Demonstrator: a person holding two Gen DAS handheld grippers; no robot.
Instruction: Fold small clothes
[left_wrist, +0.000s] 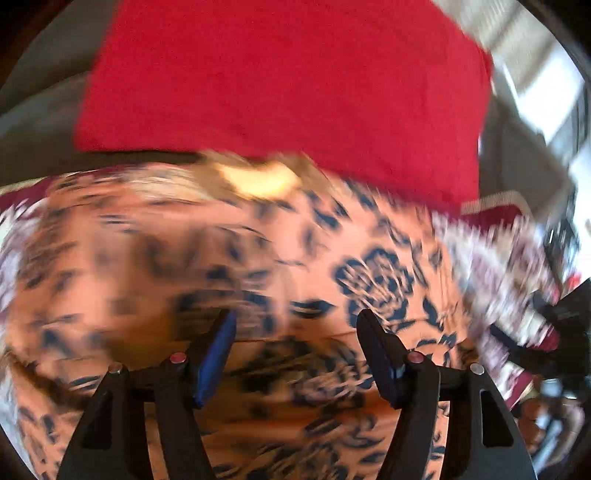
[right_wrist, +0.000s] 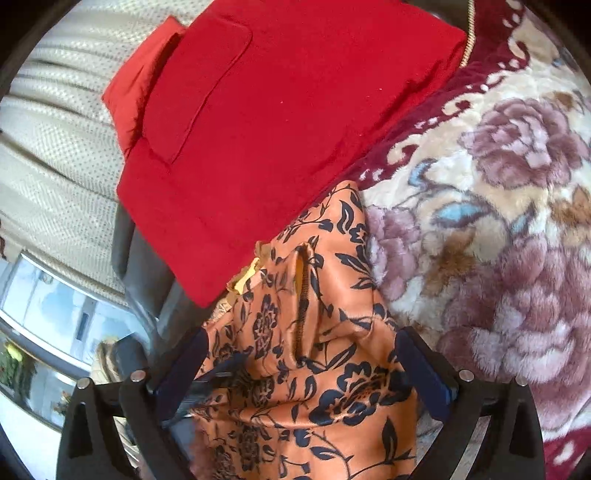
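Observation:
An orange garment with a dark blue flower print (left_wrist: 369, 266) fills the blurred left wrist view. My left gripper (left_wrist: 295, 328) hovers just over it, open, with nothing pinched between its blue-padded fingers. In the right wrist view the same orange garment (right_wrist: 314, 350) lies bunched, with a zipper slit and a yellow lining edge showing. My right gripper (right_wrist: 301, 343) stands wide open, and the cloth fills the gap between its fingers and drapes over its base. A folded red garment (right_wrist: 277, 129) with a patch pocket lies just beyond, also seen as the red garment (left_wrist: 277, 92).
A plush blanket (right_wrist: 498, 221) with mauve roses and a maroon border covers the surface to the right. A cream textured fabric (right_wrist: 55, 147) lies at the left, with a grey surface (right_wrist: 147, 277) and a bright window (right_wrist: 37, 314) below it. A black object (left_wrist: 557, 321) shows at right.

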